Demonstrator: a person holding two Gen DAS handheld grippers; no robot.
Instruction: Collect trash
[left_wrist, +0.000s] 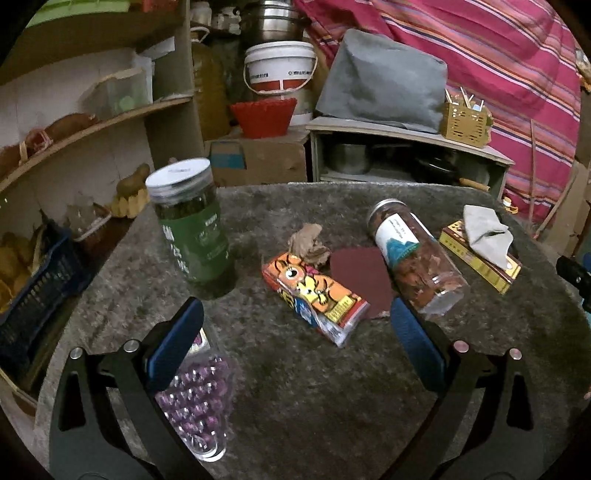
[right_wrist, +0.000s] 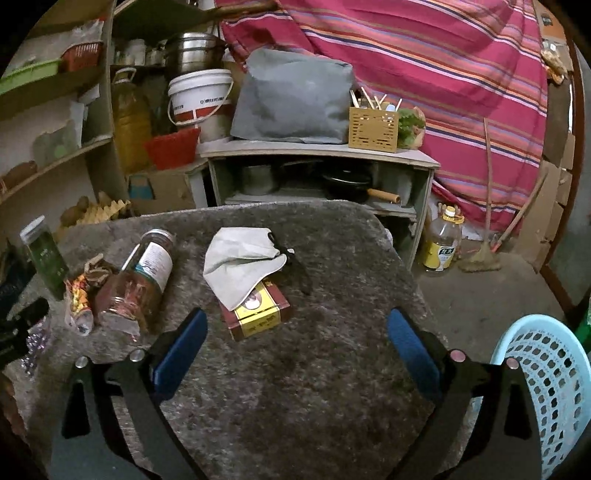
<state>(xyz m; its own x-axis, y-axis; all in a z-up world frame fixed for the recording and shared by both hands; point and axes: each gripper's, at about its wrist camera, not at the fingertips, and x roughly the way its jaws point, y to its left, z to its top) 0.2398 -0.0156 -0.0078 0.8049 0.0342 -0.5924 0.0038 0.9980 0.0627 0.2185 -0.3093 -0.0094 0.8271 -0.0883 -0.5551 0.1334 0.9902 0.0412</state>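
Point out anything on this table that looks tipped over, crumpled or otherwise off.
The clear jar with brown contents lies on its side, while the green jar stands upright. A crumpled brown paper wad sits behind the orange snack packet, and a rumpled grey cloth droops over the yellow-and-maroon box.

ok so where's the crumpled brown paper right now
In the left wrist view the crumpled brown paper lies mid-table, touching the orange snack packet, between the upright green jar and the tipped-over jar.
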